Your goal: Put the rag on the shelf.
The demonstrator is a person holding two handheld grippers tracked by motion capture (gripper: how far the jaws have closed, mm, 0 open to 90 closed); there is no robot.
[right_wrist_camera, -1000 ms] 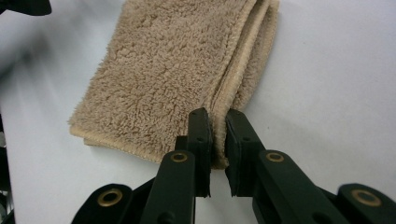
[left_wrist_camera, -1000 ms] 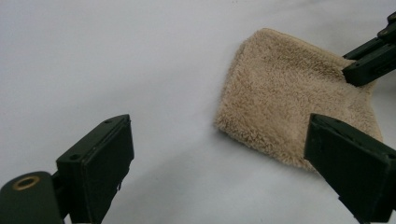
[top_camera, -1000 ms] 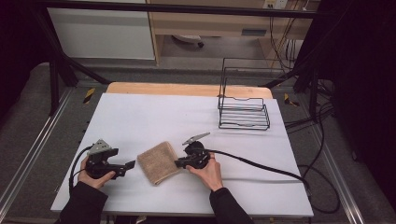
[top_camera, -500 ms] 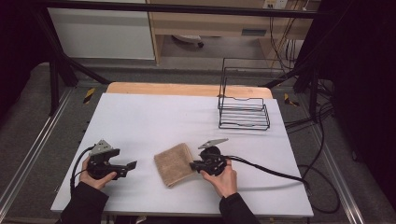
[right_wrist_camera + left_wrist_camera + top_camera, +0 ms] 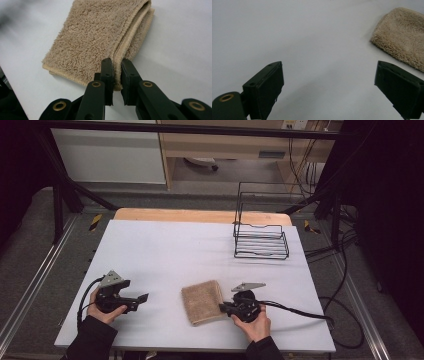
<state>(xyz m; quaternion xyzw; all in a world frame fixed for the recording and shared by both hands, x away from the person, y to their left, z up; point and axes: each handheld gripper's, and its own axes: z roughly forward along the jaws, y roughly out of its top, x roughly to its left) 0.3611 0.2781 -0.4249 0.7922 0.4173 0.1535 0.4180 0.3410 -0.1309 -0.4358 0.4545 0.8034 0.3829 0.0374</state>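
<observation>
Both forearms wear dark sleeves reaching the wrists. Each hand carries a black gripper: the left gripper and the right gripper have chunky black bodies, each topped by a grey three-cornered plate. A black cable trails from each. The flat black jaws show brass-coloured rivets at their hinges.

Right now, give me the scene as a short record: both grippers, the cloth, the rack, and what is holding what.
right gripper: shut on the folded edge of the cloth, low over the table
left gripper: jaws wide open, nothing between them, apart from the cloth
cloth: tan terry, folded, lying flat on the table near the front edge
wire rack: black, empty, upright at the far right of the table
table: white top, wooden strip at the far edge
</observation>
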